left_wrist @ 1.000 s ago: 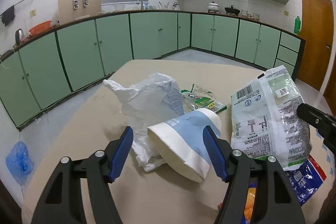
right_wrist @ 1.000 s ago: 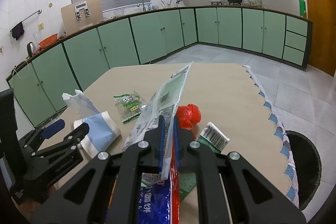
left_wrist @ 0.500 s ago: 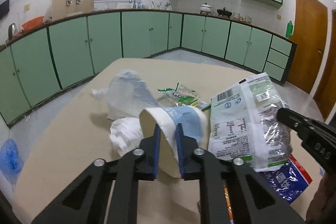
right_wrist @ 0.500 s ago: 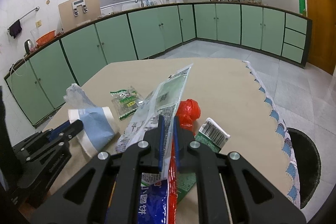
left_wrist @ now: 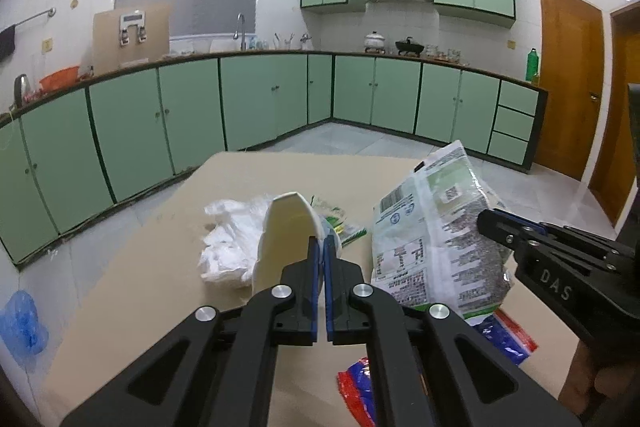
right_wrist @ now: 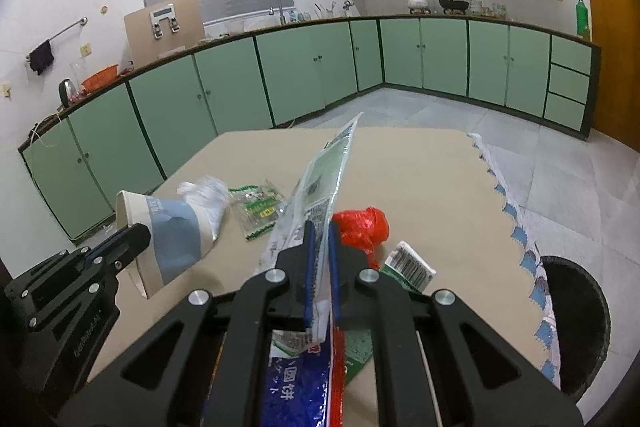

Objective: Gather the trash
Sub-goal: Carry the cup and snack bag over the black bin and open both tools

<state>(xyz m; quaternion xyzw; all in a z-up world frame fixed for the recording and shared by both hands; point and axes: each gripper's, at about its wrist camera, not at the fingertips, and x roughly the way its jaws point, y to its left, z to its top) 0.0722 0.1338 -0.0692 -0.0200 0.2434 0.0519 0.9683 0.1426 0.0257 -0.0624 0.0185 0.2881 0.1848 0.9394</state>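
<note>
A flattened white-and-blue paper cup (left_wrist: 286, 227) hangs off the beige table (left_wrist: 248, 179). My left gripper (left_wrist: 321, 247) is closing tight on its wall, pads pressed to it. The right wrist view shows the same cup (right_wrist: 172, 239) lifted at the left, with the left gripper (right_wrist: 134, 239) on its lower edge. My right gripper (right_wrist: 320, 231) is shut on a green-and-white printed plastic bag (right_wrist: 330, 171), which stands upright. That bag (left_wrist: 436, 235) and the right gripper (left_wrist: 494, 223) sit at the right of the left wrist view.
On the table lie a crumpled white plastic bag (left_wrist: 228, 239), a small green wrapper (right_wrist: 256, 207), a red plastic wad (right_wrist: 362, 227), a barcoded wrapper (right_wrist: 410, 263) and a blue packet (right_wrist: 296, 379). A black bin (right_wrist: 576, 327) stands beside the table's right edge.
My left gripper went from wide open around the paper cup to shut on it, then raised it off the table. The white bag stayed down. The right gripper kept still with its bag.
</note>
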